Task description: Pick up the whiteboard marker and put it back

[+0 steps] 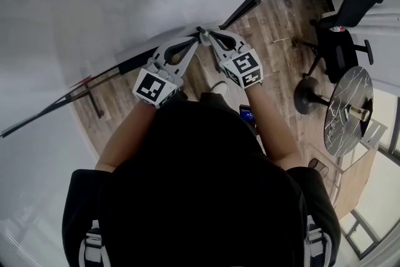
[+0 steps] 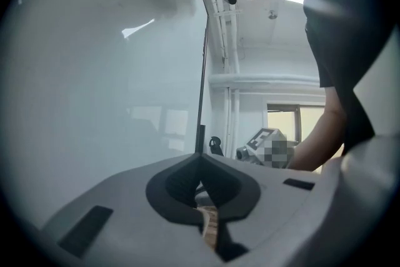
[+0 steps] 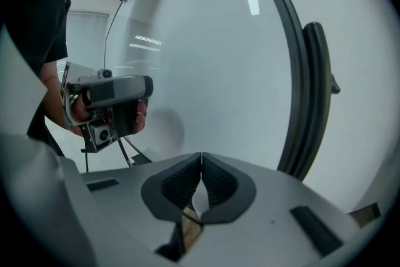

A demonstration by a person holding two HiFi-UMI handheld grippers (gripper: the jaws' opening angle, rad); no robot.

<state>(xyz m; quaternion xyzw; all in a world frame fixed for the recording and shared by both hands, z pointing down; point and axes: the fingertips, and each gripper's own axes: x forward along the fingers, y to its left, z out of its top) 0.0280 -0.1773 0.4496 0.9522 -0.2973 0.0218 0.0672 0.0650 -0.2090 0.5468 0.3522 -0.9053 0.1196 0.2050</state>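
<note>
Both grippers are held out in front of the person, tips nearly touching, close to a large whiteboard [image 1: 94,9]. My left gripper [image 1: 192,40] has its dark pads pressed together with nothing between them [image 2: 200,157]. The right gripper [image 1: 207,35] is likewise shut and empty [image 3: 201,157]. Each gripper shows in the other's view: the right gripper's cube [image 2: 265,146] and the hand-held left gripper [image 3: 106,103]. I see no marker for certain. A small red item [image 1: 82,80] lies by the board's lower black edge, too small to identify.
The whiteboard's black frame [image 3: 312,97] curves along the right of the right gripper view. Wood floor [image 1: 275,28] lies below. A black office chair [image 1: 340,28] and a round table [image 1: 347,112] stand at the right.
</note>
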